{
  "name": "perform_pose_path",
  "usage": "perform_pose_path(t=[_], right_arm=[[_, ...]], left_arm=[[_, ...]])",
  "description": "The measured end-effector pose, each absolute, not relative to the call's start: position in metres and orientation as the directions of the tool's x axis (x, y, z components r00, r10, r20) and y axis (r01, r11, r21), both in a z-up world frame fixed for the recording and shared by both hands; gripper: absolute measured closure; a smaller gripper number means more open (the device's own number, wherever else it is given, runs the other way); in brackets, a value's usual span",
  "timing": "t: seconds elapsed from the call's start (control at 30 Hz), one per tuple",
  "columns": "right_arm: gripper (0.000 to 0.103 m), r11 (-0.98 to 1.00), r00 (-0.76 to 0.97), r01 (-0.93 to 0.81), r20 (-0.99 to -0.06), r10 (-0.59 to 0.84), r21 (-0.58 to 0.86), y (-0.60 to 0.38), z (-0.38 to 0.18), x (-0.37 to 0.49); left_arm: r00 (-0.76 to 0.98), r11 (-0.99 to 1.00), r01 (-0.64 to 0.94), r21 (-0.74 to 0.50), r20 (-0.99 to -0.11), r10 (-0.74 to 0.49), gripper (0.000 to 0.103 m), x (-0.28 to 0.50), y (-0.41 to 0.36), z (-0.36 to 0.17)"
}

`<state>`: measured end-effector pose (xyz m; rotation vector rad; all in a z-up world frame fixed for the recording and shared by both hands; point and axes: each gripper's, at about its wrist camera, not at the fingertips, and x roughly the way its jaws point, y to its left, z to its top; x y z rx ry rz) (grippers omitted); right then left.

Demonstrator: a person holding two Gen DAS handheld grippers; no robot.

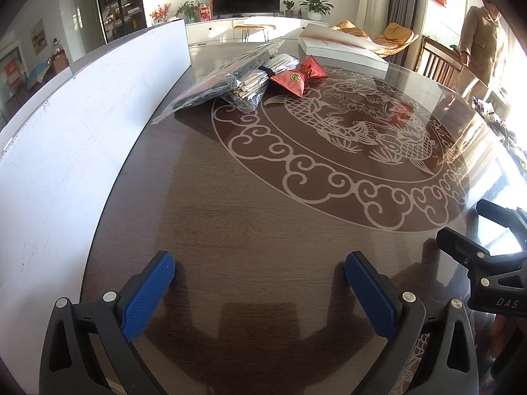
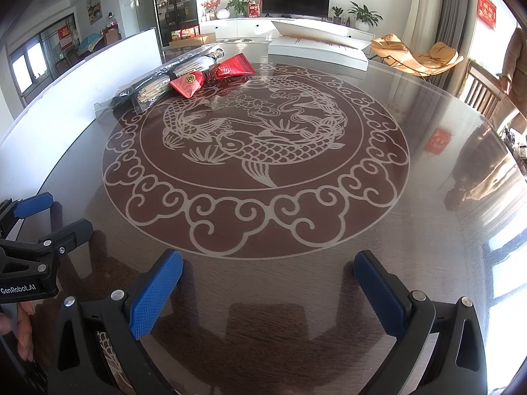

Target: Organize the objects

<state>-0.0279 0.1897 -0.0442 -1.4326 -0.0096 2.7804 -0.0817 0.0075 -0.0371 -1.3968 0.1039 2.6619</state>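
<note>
A clear plastic bag of chopsticks [image 1: 230,85] lies at the far left of the round glass-topped table [image 1: 263,230], with a red bow-shaped pouch [image 1: 298,77] against its right side. Both also show in the right wrist view, the bag [image 2: 161,82] and the red pouch [image 2: 210,74]. My left gripper [image 1: 260,279] is open and empty, low over the table's near edge. My right gripper [image 2: 268,283] is open and empty beside it. Each gripper shows at the other view's edge, the right gripper [image 1: 477,247] and the left gripper [image 2: 42,223].
A tall white board [image 1: 66,151] stands along the table's left edge. A flat white box [image 1: 342,49] lies at the far side. A carp medallion [image 2: 257,151] fills the tabletop's middle. A wooden chair [image 1: 438,62] and a standing person [image 1: 481,42] are at the far right.
</note>
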Motion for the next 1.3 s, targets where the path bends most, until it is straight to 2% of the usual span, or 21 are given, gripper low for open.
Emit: perform_pose_path(t=[0.53, 0.7, 1.03, 1.13, 1.2, 1.3], right_arm=[[0.0, -1.0, -0.58, -0.01, -0.814, 0.015, -0.012, 0.19, -0.044, -0.028], [0.0, -1.0, -0.58, -0.01, -0.814, 0.015, -0.011, 0.19, -0.044, -0.028], [0.0, -1.0, -0.579, -0.009, -0.815, 0.015, -0.013, 0.189, -0.044, -0.029], [0.0, -0.999, -0.559, 0.033, -0.829, -0.01, -0.01, 0.187, -0.044, -0.052], [0.001, -0.999, -0.531, 0.026, -0.847, -0.031, 0.02, 0.185, -0.041, -0.085], [0.004, -0.986, -0.578, -0.015, -0.806, -0.125, 0.164, 0.182, -0.022, -0.139]], left_arm=[[-0.548, -0.984, -0.179, 0.002, -0.831, 0.098, 0.0, -0.081, 0.007, -0.036], [-0.557, -0.995, -0.097, -0.003, -0.829, 0.056, 0.0, -0.084, -0.011, -0.035], [-0.563, -0.996, -0.089, -0.001, -0.825, 0.051, 0.0, -0.087, -0.011, -0.036], [-0.564, -0.996, -0.089, -0.002, -0.824, 0.051, 0.0, -0.088, -0.011, -0.036], [-0.564, -0.996, -0.088, -0.002, -0.824, 0.052, 0.0, -0.088, -0.011, -0.036], [-0.565, -0.996, -0.088, -0.001, -0.824, 0.051, 0.0, -0.089, -0.011, -0.037]])
